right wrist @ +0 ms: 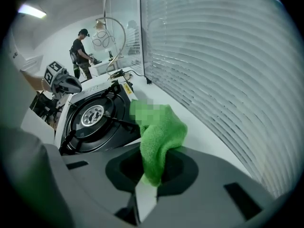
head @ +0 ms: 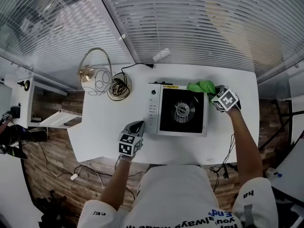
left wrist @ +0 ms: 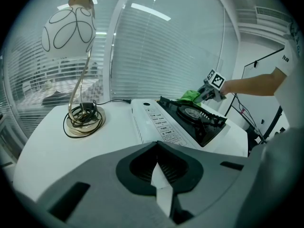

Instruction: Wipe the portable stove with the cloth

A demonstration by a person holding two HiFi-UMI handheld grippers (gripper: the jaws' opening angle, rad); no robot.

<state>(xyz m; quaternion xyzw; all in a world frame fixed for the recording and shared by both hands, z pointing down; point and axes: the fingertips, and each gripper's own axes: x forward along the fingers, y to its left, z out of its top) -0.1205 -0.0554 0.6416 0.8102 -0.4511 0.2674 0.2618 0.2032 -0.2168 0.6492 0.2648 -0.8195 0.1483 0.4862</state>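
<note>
- My right tongs [right wrist: 151, 171] are clamped on one end of the green cloth [right wrist: 161, 134]. The rest bunches free as a wiping pad at the far right corner of the portable stove [head: 183, 109].
- My left tongs [left wrist: 159, 170] are closed on nothing, held over the table [head: 102, 125] just beside the stove's control strip. I judge they are there to steady it.
- The blinds [right wrist: 223, 70] stand close behind the cloth, so sweeps should run toward me.
- The raised pan supports [right wrist: 114, 122] could snag the cloth.
- The lamp [head: 95, 77] and its coiled cord [head: 118, 87] sit well apart, to the left.
</note>
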